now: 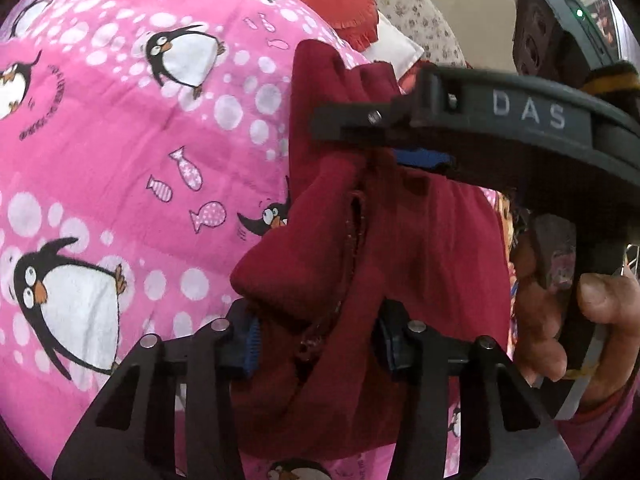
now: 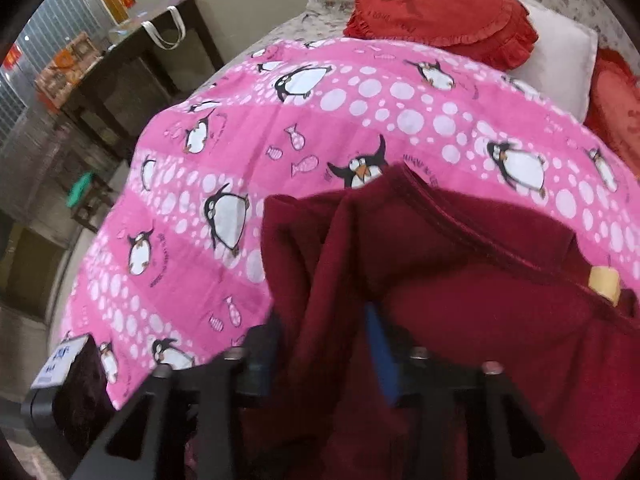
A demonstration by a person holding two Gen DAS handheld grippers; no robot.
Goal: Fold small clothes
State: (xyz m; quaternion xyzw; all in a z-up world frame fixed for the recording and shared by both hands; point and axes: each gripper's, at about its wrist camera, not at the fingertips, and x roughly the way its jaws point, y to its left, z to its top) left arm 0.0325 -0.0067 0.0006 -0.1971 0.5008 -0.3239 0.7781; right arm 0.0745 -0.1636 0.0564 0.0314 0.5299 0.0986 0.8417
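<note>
Maroon cloth filled the space right at your left hand-held gripper (image 1: pixel 316 344): the garment (image 1: pixel 360 248) was bunched between its two blue pads, which stood partly apart with fabric pressed against both, so you held it there in a loose-looking pinch. Just ahead and to the right of that tool, your right hand-held gripper (image 1: pixel 400 136) crossed the view, clamped on an upper fold of the same garment. From its own camera, the right hand-held gripper (image 2: pixel 320 344) had cloth running between its pads too, though blur made the firmness of that grip hard to judge. No earlier view was given, so only the holds themselves could be told.

You held the garment (image 2: pixel 440 272) low over the pink penguin blanket (image 2: pixel 280 120) on the bed, beyond which lay a red cushion (image 2: pixel 436 12) and a white pillow (image 2: pixel 560 68).

As for progress, you seemed early or midway: the garment was gathered and creased, with no flat, squared fold showing. Laying it out, smoothing it and completing the folds looked still to be done.
</note>
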